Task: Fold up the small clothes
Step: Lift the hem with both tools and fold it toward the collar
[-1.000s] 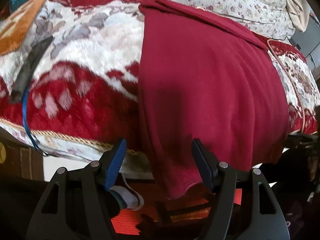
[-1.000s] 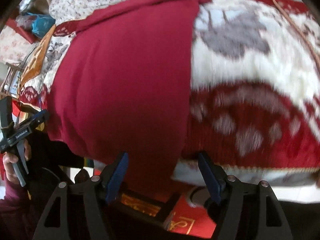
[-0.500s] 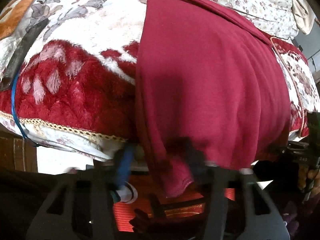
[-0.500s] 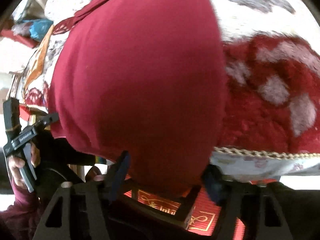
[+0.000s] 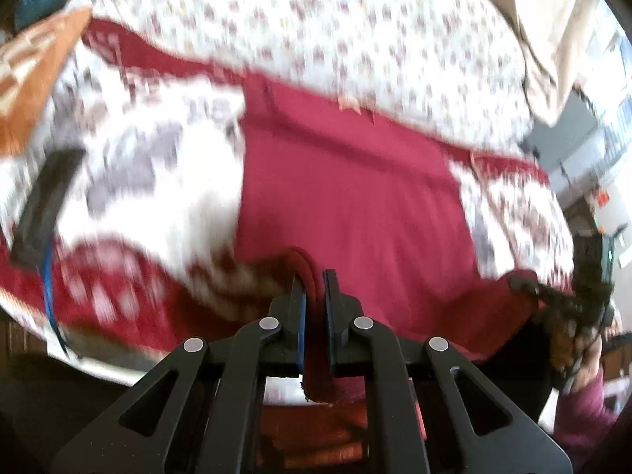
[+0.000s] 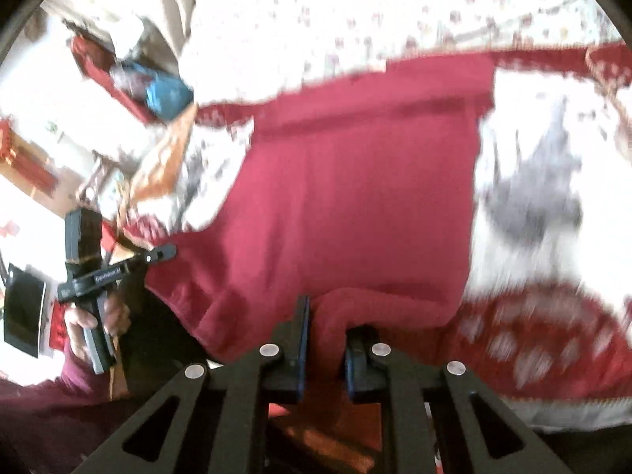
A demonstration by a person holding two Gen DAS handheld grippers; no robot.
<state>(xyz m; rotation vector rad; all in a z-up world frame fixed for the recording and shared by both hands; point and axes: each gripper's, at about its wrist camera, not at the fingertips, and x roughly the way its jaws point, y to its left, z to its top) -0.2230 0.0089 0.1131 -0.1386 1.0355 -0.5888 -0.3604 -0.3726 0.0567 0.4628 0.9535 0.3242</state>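
Red garment (image 5: 347, 201) lay spread over the patterned blanket (image 5: 130, 181) on the bed. From my left wrist, my left gripper (image 5: 314, 296) had just closed, its jaws pinching a bunched fold of the near hem. From my right wrist, my right gripper (image 6: 326, 324) had likewise just closed on the hem's other corner, and my left hand (image 6: 94, 316) showed at the left, holding its tool.

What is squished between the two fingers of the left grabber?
The near edge of the red cloth, pinched in the left gripper; the left wrist view shows it.
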